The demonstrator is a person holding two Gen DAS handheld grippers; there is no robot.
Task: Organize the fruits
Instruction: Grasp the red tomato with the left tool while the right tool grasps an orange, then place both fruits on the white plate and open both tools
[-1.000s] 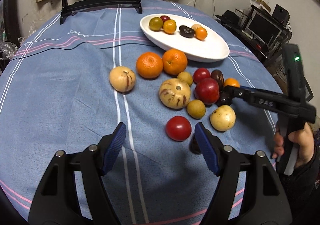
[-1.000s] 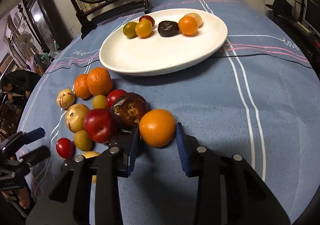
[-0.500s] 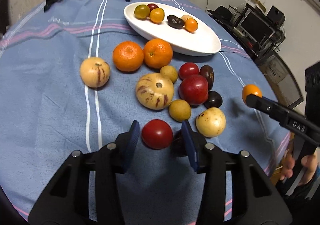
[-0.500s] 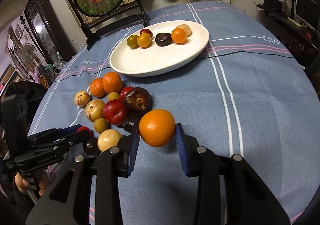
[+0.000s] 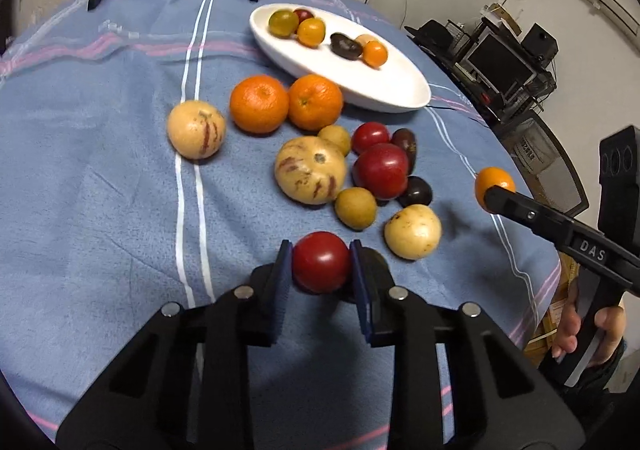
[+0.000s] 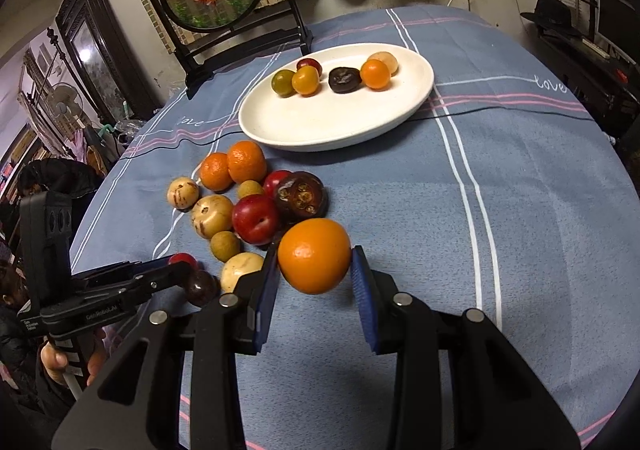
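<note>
Fruits lie clustered on the blue tablecloth (image 5: 100,209) beside the white plate (image 6: 320,125), which holds six small ones. Left gripper (image 5: 320,264) is clamped on a red tomato (image 5: 321,261) resting on the cloth. Right gripper (image 6: 314,270) grips a small orange fruit (image 6: 315,256), lifted above the cloth near the pile

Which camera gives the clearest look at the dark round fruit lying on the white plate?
The right wrist view: the dark fruit sits in focus on the white plate, its wrinkled top showing. In the left wrist view, the same fruit is farther off, smaller and blurred.
</note>
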